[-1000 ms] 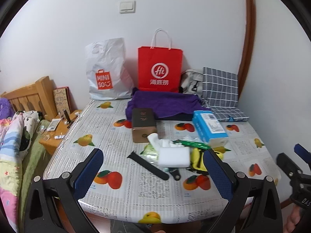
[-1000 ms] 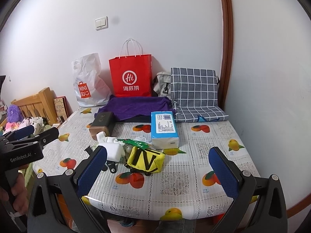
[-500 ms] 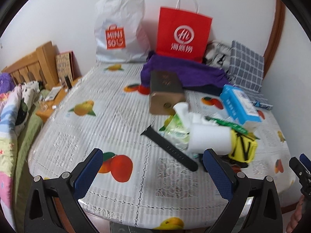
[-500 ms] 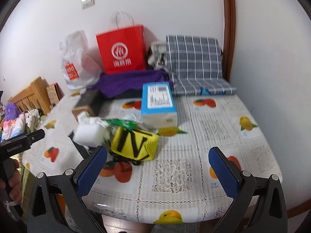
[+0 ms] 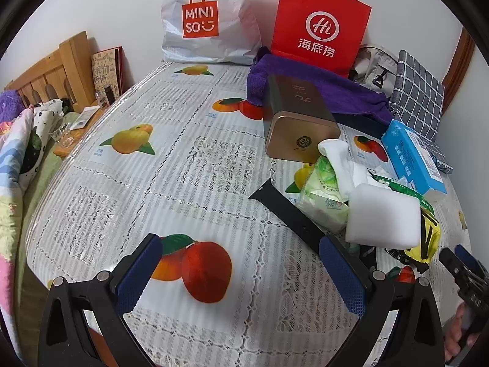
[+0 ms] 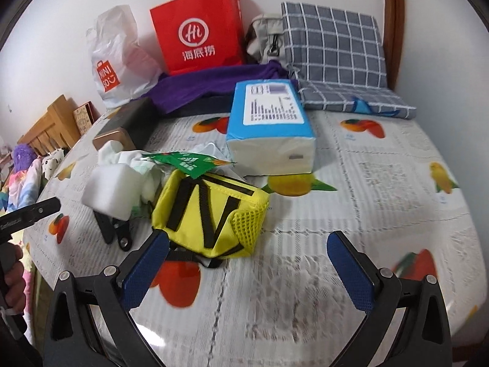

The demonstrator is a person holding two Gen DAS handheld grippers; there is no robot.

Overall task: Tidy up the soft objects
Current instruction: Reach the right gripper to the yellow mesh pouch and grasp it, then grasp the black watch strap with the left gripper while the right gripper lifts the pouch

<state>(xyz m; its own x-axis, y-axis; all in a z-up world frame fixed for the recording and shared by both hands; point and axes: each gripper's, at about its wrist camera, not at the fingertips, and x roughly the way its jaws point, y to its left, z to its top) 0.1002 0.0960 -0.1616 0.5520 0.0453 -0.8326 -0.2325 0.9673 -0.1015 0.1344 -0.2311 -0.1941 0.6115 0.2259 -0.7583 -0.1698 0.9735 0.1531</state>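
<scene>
A pile of soft things lies on the fruit-print tablecloth [image 5: 189, 165]: a white sponge block [image 5: 383, 217] [image 6: 111, 189], a green tissue pack [image 5: 322, 192], a yellow pouch with black straps [image 6: 211, 214] [image 5: 424, 238], and a blue tissue pack [image 6: 269, 128] [image 5: 411, 156]. My left gripper [image 5: 241, 272] hangs open over bare cloth, left of the pile, its right pad near a black strap [image 5: 287, 217]. My right gripper [image 6: 247, 270] is open just in front of the yellow pouch, holding nothing.
A gold tin box [image 5: 298, 122], purple cloth [image 5: 342, 91], red paper bag [image 5: 319, 27], white plastic bag [image 5: 207, 18], grey bag [image 6: 269, 39] and checked cushion [image 6: 336, 42] line the back. A bed [image 5: 18, 153] and wooden headboard [image 5: 52, 70] stand left.
Both grippers have moved forward and down toward the table. The pile looms larger; the right one now sits close to the yellow pouch. Both stay open.
</scene>
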